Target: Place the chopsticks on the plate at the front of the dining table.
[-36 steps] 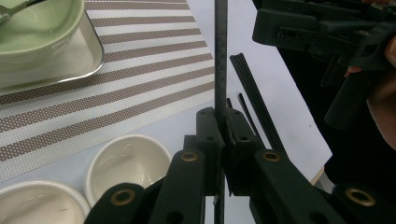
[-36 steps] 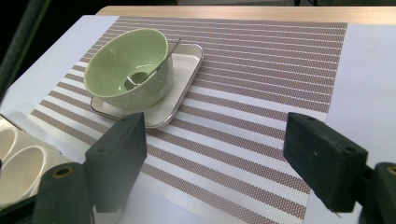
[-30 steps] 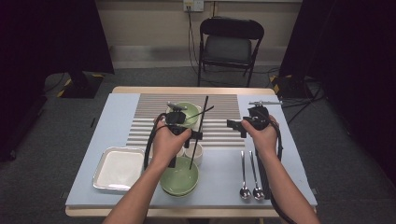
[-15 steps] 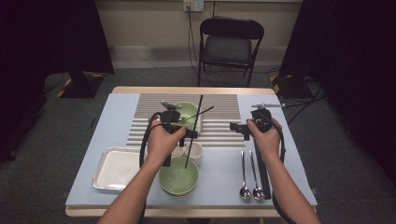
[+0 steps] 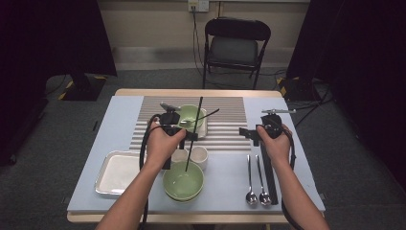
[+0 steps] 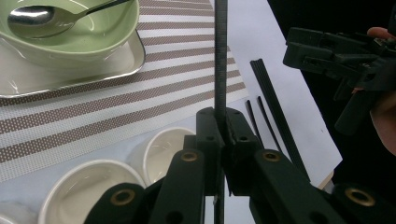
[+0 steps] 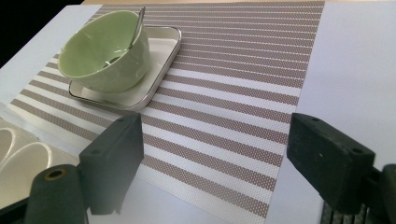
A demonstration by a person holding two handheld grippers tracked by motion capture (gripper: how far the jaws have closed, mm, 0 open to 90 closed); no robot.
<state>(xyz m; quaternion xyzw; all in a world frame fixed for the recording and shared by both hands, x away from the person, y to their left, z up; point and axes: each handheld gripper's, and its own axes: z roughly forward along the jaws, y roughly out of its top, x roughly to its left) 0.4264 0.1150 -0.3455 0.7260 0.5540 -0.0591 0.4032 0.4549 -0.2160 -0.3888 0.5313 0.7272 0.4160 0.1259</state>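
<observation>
My left gripper is shut on a black chopstick. The stick stands steeply, its lower end over the stacked green bowls at the table's front. My right gripper hovers open over the right edge of the striped placemat, with nothing between its jaws. It also appears in the left gripper view, as the right gripper. A second black chopstick lies on the table below the right hand.
A green bowl with a spoon in it sits on a small white tray. Two white cups stand mid-table. Two spoons lie front right. A white tray lies front left.
The held chopstick and the left hand have drifted slightly to the left. The right hand has hardly moved.
</observation>
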